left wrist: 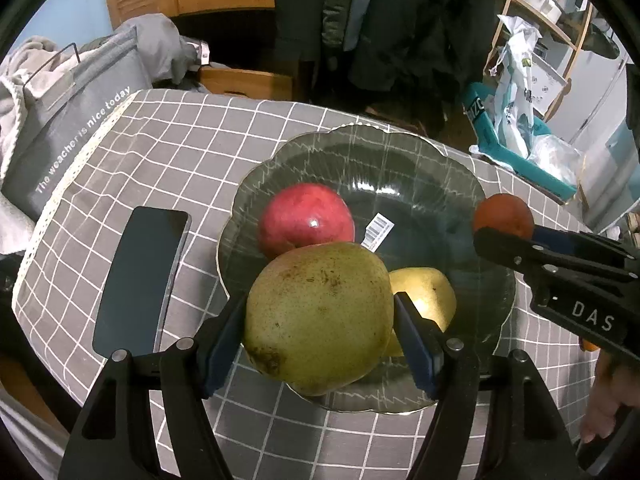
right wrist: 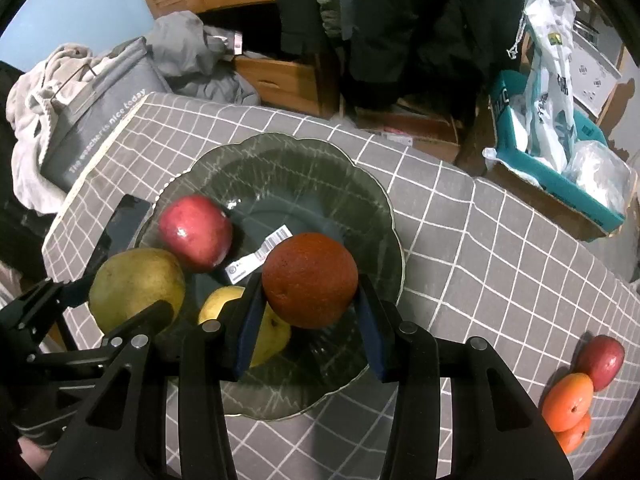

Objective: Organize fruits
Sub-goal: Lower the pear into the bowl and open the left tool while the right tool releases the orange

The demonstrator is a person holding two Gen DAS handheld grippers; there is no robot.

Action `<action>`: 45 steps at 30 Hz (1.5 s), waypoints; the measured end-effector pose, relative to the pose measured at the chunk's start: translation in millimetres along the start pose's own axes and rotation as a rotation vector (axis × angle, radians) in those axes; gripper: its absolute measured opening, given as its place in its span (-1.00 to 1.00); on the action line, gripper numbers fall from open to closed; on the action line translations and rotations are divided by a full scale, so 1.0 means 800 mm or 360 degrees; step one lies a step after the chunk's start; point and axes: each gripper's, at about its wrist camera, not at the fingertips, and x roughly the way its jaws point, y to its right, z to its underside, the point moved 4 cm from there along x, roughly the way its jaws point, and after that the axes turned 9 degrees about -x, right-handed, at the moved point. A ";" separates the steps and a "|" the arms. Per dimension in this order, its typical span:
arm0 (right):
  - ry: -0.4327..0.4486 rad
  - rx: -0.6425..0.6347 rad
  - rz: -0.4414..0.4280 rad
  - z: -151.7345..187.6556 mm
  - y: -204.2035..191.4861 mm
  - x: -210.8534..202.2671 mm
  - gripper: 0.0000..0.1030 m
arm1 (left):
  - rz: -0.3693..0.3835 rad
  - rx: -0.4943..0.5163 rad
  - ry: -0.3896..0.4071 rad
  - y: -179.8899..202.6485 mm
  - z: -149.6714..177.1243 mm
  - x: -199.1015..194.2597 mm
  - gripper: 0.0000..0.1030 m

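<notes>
A dark glass plate sits on the grey checked tablecloth. On it lie a red apple and a yellow pear. My left gripper is shut on a large green pear, held over the plate's near edge. My right gripper is shut on a dark orange, held above the plate's right side.
A phone lies left of the plate. A barcode label lies in the plate. A red apple and two oranges sit on the cloth at right. A grey bag and a teal box stand beyond the table.
</notes>
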 end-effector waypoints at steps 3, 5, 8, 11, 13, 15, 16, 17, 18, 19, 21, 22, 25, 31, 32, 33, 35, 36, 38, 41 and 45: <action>-0.0008 0.0002 -0.0006 0.001 0.000 0.001 -0.15 | -0.0008 -0.0002 -0.0030 0.000 0.002 0.005 0.43; -0.0011 0.0004 -0.0008 0.000 0.000 0.002 -0.15 | -0.0012 -0.0005 -0.0056 -0.001 0.003 0.010 0.43; -0.0010 0.0003 -0.0008 0.000 0.000 0.002 -0.15 | -0.0035 -0.0006 -0.0083 -0.002 0.004 0.015 0.43; -0.0013 0.0006 -0.0015 0.000 -0.001 0.003 -0.15 | -0.0057 -0.0016 -0.0127 -0.005 0.006 0.021 0.43; -0.0017 0.0007 -0.0020 0.000 -0.001 0.004 -0.15 | -0.0045 -0.0029 -0.0144 -0.007 0.008 0.022 0.42; -0.0018 0.0009 -0.0019 0.000 0.000 0.004 -0.14 | -0.0040 -0.0015 -0.0076 -0.005 0.003 0.009 0.50; -0.0022 0.0013 -0.0020 0.001 -0.001 0.005 -0.14 | -0.0046 -0.0002 -0.0051 -0.004 0.001 0.005 0.67; -0.0024 0.0016 -0.0021 0.001 -0.001 0.006 -0.14 | -0.0048 0.0003 -0.0011 -0.003 -0.002 -0.001 0.72; -0.0027 0.0024 -0.0024 0.002 -0.001 0.007 -0.13 | -0.0043 -0.0003 0.0003 -0.003 -0.003 -0.004 0.72; -0.0027 0.0029 -0.0028 0.002 -0.001 0.007 -0.13 | -0.0034 -0.0012 0.0002 -0.004 -0.004 -0.005 0.72; -0.0029 0.0036 -0.0035 0.002 -0.001 0.007 -0.12 | -0.0030 -0.0022 -0.0004 -0.005 -0.006 -0.006 0.72; -0.0031 0.0038 -0.0033 0.003 0.000 0.006 -0.12 | -0.0030 -0.0023 -0.0001 -0.005 -0.007 -0.007 0.72; 0.0002 0.0046 -0.0034 0.001 0.002 -0.001 0.09 | -0.0033 -0.0023 0.0014 -0.004 -0.008 -0.011 0.72; 0.0066 0.0043 -0.0032 -0.007 0.004 -0.022 0.24 | -0.0021 -0.0032 0.0077 -0.003 -0.016 -0.028 0.72; 0.0072 0.0046 -0.0030 -0.008 0.006 -0.025 0.24 | -0.0015 -0.0035 0.0087 -0.003 -0.017 -0.031 0.72; 0.0080 0.0050 -0.0027 -0.008 0.007 -0.029 0.24 | -0.0008 -0.0036 0.0098 -0.002 -0.017 -0.034 0.72; 0.0098 0.0054 -0.0019 -0.009 0.009 -0.038 0.24 | -0.0005 -0.0036 0.0123 0.001 -0.019 -0.040 0.72; 0.0113 0.0055 -0.0011 -0.009 0.011 -0.044 0.24 | 0.0000 -0.0034 0.0140 0.003 -0.021 -0.044 0.72; 0.0145 0.0053 0.0013 -0.010 0.013 -0.057 0.24 | 0.0009 -0.0030 0.0156 0.007 -0.023 -0.050 0.72; 0.0183 0.0036 0.0082 -0.010 0.018 -0.074 0.27 | 0.0024 -0.0017 0.0196 0.015 -0.025 -0.062 0.72; 0.0245 0.0025 0.0182 -0.008 0.027 -0.100 0.38 | 0.0048 -0.0005 0.0233 0.026 -0.027 -0.077 0.72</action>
